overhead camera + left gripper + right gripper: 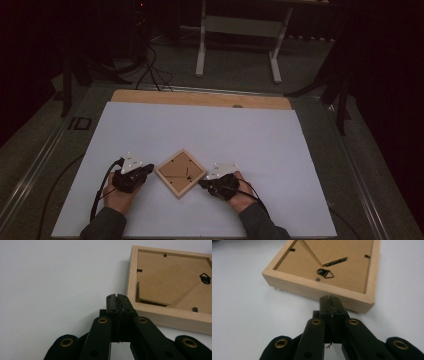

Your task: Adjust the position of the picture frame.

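A small wooden picture frame (180,172) lies face down on the white sheet, turned like a diamond, its brown backing board and black hanger up. My left gripper (149,169) sits at the frame's left corner, jaws shut with nothing between them. In the left gripper view the shut tips (117,297) rest just beside the frame's corner (172,282). My right gripper (202,182) sits at the frame's right side, also shut and empty. In the right gripper view its tips (330,299) touch or nearly touch the frame's wooden side (322,288).
The white sheet (200,130) covers a wooden tabletop (200,98), whose far edge shows as a strip. Beyond the table stands a white metal stand (240,30) on a dark floor with cables (150,70). A person's hands and dark sleeves come in from the bottom.
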Available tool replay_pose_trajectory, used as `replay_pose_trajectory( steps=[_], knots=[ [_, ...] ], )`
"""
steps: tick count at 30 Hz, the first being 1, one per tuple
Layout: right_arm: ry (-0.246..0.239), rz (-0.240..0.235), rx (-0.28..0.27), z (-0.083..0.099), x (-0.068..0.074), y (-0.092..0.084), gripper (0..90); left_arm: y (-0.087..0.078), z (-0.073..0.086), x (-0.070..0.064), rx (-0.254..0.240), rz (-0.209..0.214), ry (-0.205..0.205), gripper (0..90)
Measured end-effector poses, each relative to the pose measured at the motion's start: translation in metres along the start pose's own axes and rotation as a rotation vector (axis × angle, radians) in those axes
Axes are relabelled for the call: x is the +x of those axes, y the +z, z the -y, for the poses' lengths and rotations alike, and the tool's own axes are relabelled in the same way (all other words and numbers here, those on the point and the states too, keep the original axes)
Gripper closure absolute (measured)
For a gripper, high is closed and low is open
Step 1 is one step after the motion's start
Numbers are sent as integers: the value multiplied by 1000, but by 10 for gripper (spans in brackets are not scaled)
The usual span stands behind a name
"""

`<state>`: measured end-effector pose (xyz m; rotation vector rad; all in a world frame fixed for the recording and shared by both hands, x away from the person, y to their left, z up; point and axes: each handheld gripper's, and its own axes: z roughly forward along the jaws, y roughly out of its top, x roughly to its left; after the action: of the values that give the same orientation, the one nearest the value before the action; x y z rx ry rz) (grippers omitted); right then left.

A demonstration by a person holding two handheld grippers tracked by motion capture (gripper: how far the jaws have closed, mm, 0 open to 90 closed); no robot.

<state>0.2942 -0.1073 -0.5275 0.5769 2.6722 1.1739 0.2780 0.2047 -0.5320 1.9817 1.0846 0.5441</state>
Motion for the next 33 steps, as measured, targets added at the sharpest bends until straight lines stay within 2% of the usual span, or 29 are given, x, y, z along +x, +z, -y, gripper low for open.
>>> replay_pose_trajectory(
  steps=[3, 7, 16, 17, 18, 20, 22, 24, 27, 29, 31, 33],
  knots=[
    [-16, -24, 19, -1, 5, 4, 897, 1, 0, -1, 11, 9, 6, 890],
    [-25, -32, 29, -2, 9, 8, 897, 2, 1, -1, 15, 10, 4, 892],
    [-14, -12, 35, -3, 9, 9, 897, 1, 0, -4, 0, 31, 5, 896],
    [-5, -8, 36, -2, 8, 9, 898, 1, -1, -4, -4, 37, 5, 896],
    [2, -4, 36, -2, 7, 9, 897, 0, -2, -7, -16, 76, 5, 895],
    [10, -4, 35, -2, 6, 9, 897, 0, -3, -10, -15, 85, 20, 896],
    [17, 5, 34, -2, 4, 9, 897, 2, -4, -19, -6, 76, 66, 895],
    [19, 13, 38, -2, 4, 9, 897, 3, -6, -22, -7, 65, 79, 895],
    [18, 12, 40, -2, 5, 9, 897, 3, -6, -20, -9, 51, 74, 895],
    [13, 12, 37, -2, 5, 9, 897, 3, -5, -14, -3, 19, 60, 895],
    [13, 10, 36, -2, 6, 9, 897, 3, -5, -14, -3, 19, 60, 895],
    [11, 5, 36, -2, 7, 10, 897, 6, -4, -9, 9, -13, 41, 895]
  ],
)
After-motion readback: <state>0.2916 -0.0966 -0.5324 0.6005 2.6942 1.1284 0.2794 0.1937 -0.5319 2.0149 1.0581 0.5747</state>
